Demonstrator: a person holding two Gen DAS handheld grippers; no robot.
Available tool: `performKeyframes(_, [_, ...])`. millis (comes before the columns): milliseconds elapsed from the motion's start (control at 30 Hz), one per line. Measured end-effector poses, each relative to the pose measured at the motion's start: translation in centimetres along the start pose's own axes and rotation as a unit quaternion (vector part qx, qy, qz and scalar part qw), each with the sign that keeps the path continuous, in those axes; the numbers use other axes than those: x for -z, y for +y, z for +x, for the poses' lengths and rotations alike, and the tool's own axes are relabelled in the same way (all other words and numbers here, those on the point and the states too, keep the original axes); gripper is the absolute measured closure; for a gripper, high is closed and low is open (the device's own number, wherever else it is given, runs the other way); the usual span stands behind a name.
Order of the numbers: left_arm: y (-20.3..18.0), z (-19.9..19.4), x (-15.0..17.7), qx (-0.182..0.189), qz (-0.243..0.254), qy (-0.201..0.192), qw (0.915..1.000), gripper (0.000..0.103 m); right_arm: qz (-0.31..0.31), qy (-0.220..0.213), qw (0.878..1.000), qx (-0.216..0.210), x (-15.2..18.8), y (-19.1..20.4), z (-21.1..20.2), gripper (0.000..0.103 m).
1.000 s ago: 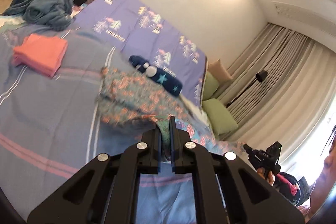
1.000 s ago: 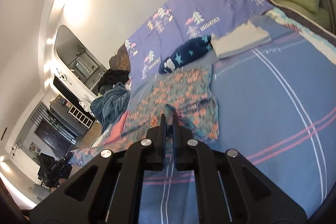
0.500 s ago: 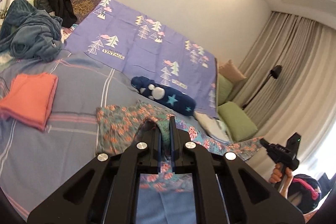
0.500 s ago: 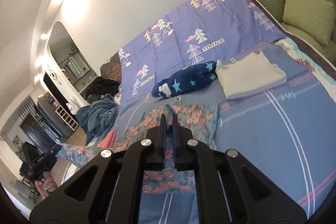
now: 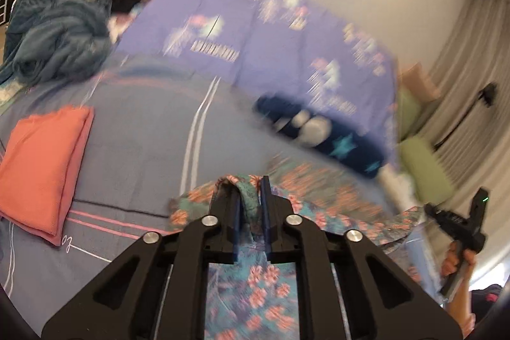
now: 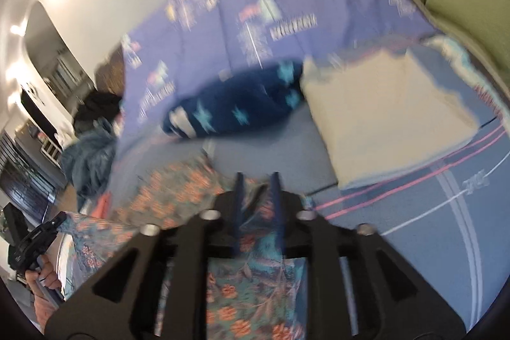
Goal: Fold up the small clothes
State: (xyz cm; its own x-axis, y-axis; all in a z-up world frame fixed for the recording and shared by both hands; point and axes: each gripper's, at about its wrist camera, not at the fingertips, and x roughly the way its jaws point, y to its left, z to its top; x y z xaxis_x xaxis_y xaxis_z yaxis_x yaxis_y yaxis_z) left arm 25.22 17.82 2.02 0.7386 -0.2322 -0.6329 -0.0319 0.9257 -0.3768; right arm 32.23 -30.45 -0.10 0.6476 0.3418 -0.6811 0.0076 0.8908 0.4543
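Two grippers, the left gripper (image 5: 250,185) and the right gripper (image 6: 256,180), have just been opening a little with the flowery cloth (image 5: 255,282) loose between their jaws on the striped bed cover (image 5: 143,117), so let both corners drop together, edges lined up, then pull away gently.

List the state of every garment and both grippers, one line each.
Floral garment: partly folded on the bed, a fold between each gripper's jaws.
Left gripper: jaws just opening, cloth between them.
Right gripper: jaws just opening, cloth slack between.
Coral garment: folded flat.
Cream garment: folded flat.
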Motion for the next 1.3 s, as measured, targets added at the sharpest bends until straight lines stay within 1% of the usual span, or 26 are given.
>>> performKeyframes(33, [0.3, 0.9, 0.2, -0.013, 0.004, 0.012, 0.9998, 0.091, 0.0, 0.006, 1.0, -0.001, 0.3, -0.3, 0.3, 0.078])
performKeyframes(67, [0.8, 2.1, 0.8, -0.04, 0.011, 0.029, 0.9987, 0.09, -0.006, 0.006, 1.0, -0.004, 0.6, -0.6, 0.3, 0.078])
performKeyframes(100, [1.0, 2.4, 1.0, -0.045, 0.013, 0.031, 0.9984, 0.089, -0.017, 0.003, 1.0, -0.003, 1.0, -0.6, 0.1, 0.078])
performKeyframes(167, [1.3, 1.7, 1.8, -0.05, 0.023, 0.026, 0.9981, 0.079, -0.057, 0.004, 0.998, 0.011, 1.7, -0.5, -0.3, 0.072])
performKeyframes(200, [1.3, 1.1, 2.1, -0.056, 0.032, 0.019, 0.9977, 0.072, -0.088, 0.01, 0.996, 0.022, 2.2, -0.1, -0.5, 0.07])
performKeyframes(233, [1.1, 0.6, 2.4, -0.061, 0.042, 0.012, 0.9972, 0.066, -0.111, 0.016, 0.993, 0.03, 2.6, 0.2, -0.5, 0.067])
performKeyframes(267, [1.0, -0.3, 2.8, -0.064, 0.058, 0.007, 0.9963, 0.063, -0.144, 0.028, 0.988, 0.039, 3.1, 0.8, -0.4, 0.06])
performKeyframes(300, [0.7, -1.0, 3.1, -0.068, 0.071, 0.002, 0.9952, 0.061, -0.175, 0.042, 0.982, 0.048, 3.8, 1.4, -0.1, 0.056])
performKeyframes(333, [0.5, -1.5, 3.4, -0.073, 0.084, -0.001, 0.9938, 0.059, -0.195, 0.049, 0.978, 0.054, 4.1, 1.9, 0.3, 0.05])
performKeyframes(367, [0.2, -2.0, 3.9, -0.078, 0.105, 0.001, 0.9914, 0.057, -0.217, 0.058, 0.972, 0.062, 4.5, 2.6, 0.8, 0.048])
performKeyframes(433, [-0.5, -2.3, 4.8, -0.087, 0.139, 0.01, 0.9864, 0.049, -0.244, 0.074, 0.964, 0.072, 5.1, 3.4, 1.9, 0.048])
performKeyframes(533, [-1.6, -0.7, 6.4, -0.118, 0.211, 0.04, 0.9694, 0.048, -0.271, 0.097, 0.953, 0.097, 5.3, 4.2, 4.1, 0.045])
performKeyframes(667, [-1.8, 3.8, 6.9, -0.153, 0.253, 0.095, 0.9506, 0.047, -0.272, 0.099, 0.951, 0.107, 4.4, 4.7, 6.1, 0.042])
performKeyframes(700, [-1.9, 4.6, 6.5, -0.157, 0.257, 0.093, 0.949, 0.043, -0.273, 0.095, 0.951, 0.111, 3.9, 4.9, 6.5, 0.042])
performKeyframes(733, [-2.1, 5.3, 5.8, -0.159, 0.261, 0.087, 0.9483, 0.043, -0.271, 0.083, 0.951, 0.126, 3.0, 5.2, 7.1, 0.042])
performKeyframes(800, [-2.6, 6.7, 3.3, -0.186, 0.262, 0.063, 0.9449, 0.043, -0.259, 0.061, 0.951, 0.155, 1.4, 5.3, 7.6, 0.042])
performKeyframes(833, [-2.6, 7.0, 2.0, -0.2, 0.252, 0.047, 0.9458, 0.042, -0.237, 0.051, 0.957, 0.161, 0.1, 5.0, 7.7, 0.042])
performKeyframes(900, [-2.0, 6.9, -1.2, -0.199, 0.203, 0.02, 0.9583, 0.042, -0.205, 0.041, 0.966, 0.149, -1.1, 4.4, 7.5, 0.042])
performKeyframes(933, [-1.6, 6.5, -2.3, -0.193, 0.179, 0.008, 0.9647, 0.042, -0.187, 0.039, 0.973, 0.13, -1.7, 4.0, 7.1, 0.042])
performKeyframes(967, [-0.9, 5.6, -3.3, -0.174, 0.149, -0.005, 0.9733, 0.041, -0.181, 0.04, 0.975, 0.121, -1.8, 3.8, 6.8, 0.042])
performKeyframes(1033, [-0.3, 4.8, -3.8, -0.148, 0.133, -0.009, 0.98, 0.04, -0.175, 0.045, 0.978, 0.105, -1.9, 3.1, 6.5, 0.042])
performKeyframes(1067, [0.0, 4.6, -3.7, -0.135, 0.13, -0.007, 0.9823, 0.04, -0.17, 0.05, 0.98, 0.095, -1.8, 2.7, 6.5, 0.042])
performKeyframes(1133, [0.8, 5.1, -3.1, -0.121, 0.123, 0.007, 0.985, 0.04, -0.153, 0.059, 0.984, 0.076, -2.0, 1.9, 6.8, 0.042])
performKeyframes(1233, [2.5, 7.4, -2.0, -0.077, 0.088, 0.064, 0.9911, 0.04, -0.113, 0.069, 0.99, 0.045, -2.5, 0.9, 7.4, 0.042])
performKeyframes(1267, [3.0, 8.4, -1.7, -0.06, 0.071, 0.08, 0.9924, 0.041, -0.105, 0.07, 0.991, 0.039, -2.3, 0.9, 7.4, 0.042])
performKeyframes(1300, [2.8, 8.8, -1.1, -0.054, 0.067, 0.086, 0.9926, 0.05, -0.095, 0.073, 0.992, 0.03, -2.6, 0.8, 7.7, 0.042])
